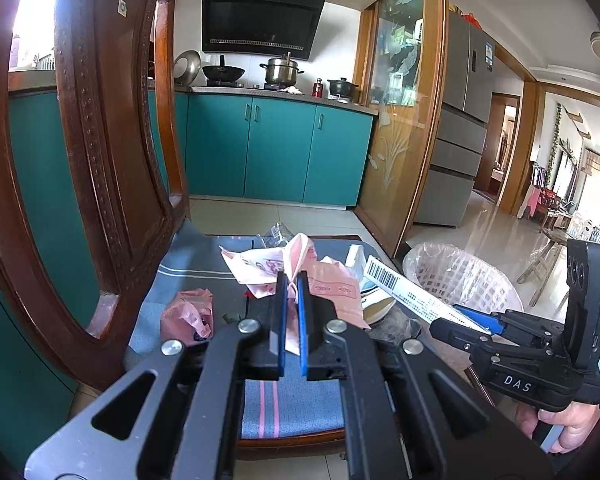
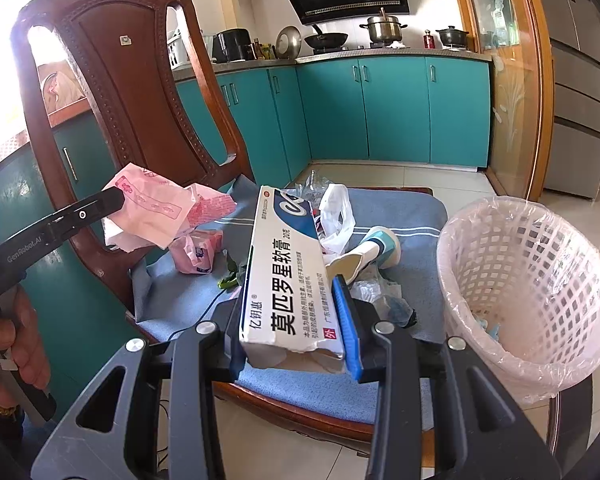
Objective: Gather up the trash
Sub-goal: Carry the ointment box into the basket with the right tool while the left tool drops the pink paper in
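My left gripper (image 1: 293, 280) is shut on a crumpled pink-and-white paper wrapper (image 1: 260, 266) and holds it above the chair seat; it also shows in the right wrist view (image 2: 148, 208). My right gripper (image 2: 292, 284) is shut on a long white and blue medicine box (image 2: 284, 276), which shows in the left wrist view (image 1: 408, 292) too. More trash lies on the blue chair cushion (image 2: 416, 264): a pink plastic wad (image 2: 198, 250), a white plastic bag (image 2: 338, 216) and clear wrappers. A white lattice waste basket (image 2: 528, 280) with a clear liner stands right of the chair.
The carved wooden chair back (image 2: 132, 92) rises at left. A white and teal object (image 2: 376, 250) lies on the cushion by the box. Teal kitchen cabinets (image 2: 392, 108) stand beyond, with tiled floor (image 2: 420, 178) between. A glass door frame (image 2: 536, 80) is at right.
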{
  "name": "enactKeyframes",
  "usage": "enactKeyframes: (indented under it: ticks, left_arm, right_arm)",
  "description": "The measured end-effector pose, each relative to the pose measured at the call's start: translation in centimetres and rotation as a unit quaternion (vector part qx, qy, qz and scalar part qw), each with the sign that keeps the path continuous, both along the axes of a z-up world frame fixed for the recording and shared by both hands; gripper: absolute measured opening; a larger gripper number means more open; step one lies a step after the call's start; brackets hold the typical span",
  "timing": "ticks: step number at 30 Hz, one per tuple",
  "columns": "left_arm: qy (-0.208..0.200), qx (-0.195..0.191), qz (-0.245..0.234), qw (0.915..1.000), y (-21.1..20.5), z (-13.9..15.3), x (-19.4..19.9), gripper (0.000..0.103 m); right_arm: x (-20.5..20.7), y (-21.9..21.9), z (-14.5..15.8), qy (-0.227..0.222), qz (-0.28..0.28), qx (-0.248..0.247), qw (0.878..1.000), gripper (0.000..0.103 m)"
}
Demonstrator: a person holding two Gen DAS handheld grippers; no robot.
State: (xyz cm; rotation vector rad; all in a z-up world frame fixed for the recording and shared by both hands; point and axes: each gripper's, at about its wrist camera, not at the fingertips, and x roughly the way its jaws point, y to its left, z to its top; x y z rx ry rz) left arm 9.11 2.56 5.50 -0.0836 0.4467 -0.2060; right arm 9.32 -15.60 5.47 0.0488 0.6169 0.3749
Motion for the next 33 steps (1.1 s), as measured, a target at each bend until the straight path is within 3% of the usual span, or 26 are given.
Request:
enactKeyframes:
  ticks: [5,10,13,15,18,24,30,33]
  left_arm:
    - [0.002,0.001,-0.002,1.0,0.0,-0.1,0.0,0.006]
    - [0.002,0.0,-0.005,1.0,-0.1,-0.2,-0.1,0.006]
    - [0.0,0.001,-0.009,1.0,-0.2,-0.2,-0.2,0.006]
    - [0.0,0.002,-0.014,0.9999,-0.5,-0.4,-0.2,0.006]
    - [-0.001,0.006,-0.023,0.9997,-1.1,-0.6,-0.2,0.006]
    - [0.0,0.018,-0.056,0.9983,-3.1,-1.1,-0.2,0.006]
    - [0.004,0.024,-0.1,0.9947,-7.7,-0.4,0.2,0.006]
    - [0.001,0.027,-0.143,0.9894,-12.2,0.4,0.9,0.006]
  right_arm:
    - [0.2,-1.8,0.8,-0.019,-0.03,0.006,0.999,0.038]
    - [2.1,-7.7,1.9,-0.029,-0.126,0.032,0.991,0.038]
    - [3.9,-12.0,1.2,-0.003,-0.189,0.038,0.981,0.04]
    - [4.1,-13.7,0.6,0.01,-0.217,0.051,0.975,0.063]
    - [2.4,-16.1,1.3,-0.015,-0.267,0.107,0.958,0.089]
    - [-0.6,-17.4,3.1,-0.08,-0.313,0.149,0.935,0.097]
    - [-0.6,-18.7,3.2,-0.084,-0.332,0.16,0.926,0.097]
    - [-1.0,-19.1,3.6,-0.099,-0.343,0.147,0.923,0.097]
